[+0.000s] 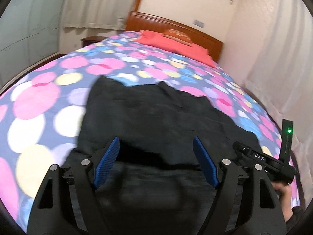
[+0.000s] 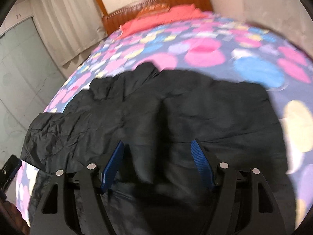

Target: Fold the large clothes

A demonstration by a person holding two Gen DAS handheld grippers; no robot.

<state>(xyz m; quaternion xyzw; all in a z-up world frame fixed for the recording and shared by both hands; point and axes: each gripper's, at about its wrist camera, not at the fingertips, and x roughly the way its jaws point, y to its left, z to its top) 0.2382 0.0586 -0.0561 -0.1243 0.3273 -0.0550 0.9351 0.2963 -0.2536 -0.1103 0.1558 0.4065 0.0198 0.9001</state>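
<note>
A black padded jacket (image 1: 156,113) lies spread on the bed, wrinkled, with a folded layer toward the near edge. In the right wrist view the jacket (image 2: 176,107) fills the middle, and a sleeve or side part (image 2: 50,137) reaches toward the bed's left edge. My left gripper (image 1: 156,144) hovers over the jacket's near part with its blue pads (image 1: 109,160) wide apart and nothing pinched. My right gripper (image 2: 157,143) is open too, its blue pads (image 2: 201,162) spread above the dark fabric. The right gripper's body (image 1: 272,161) also shows at the left wrist view's right edge.
The bed's cover (image 1: 49,98) has pink, blue, yellow and white circles. A red pillow (image 1: 176,43) lies by the wooden headboard (image 1: 166,22). Curtains (image 1: 273,68) hang close along one side, and a tiled floor (image 2: 11,101) runs along the other. A hand (image 1: 283,192) grips the right tool.
</note>
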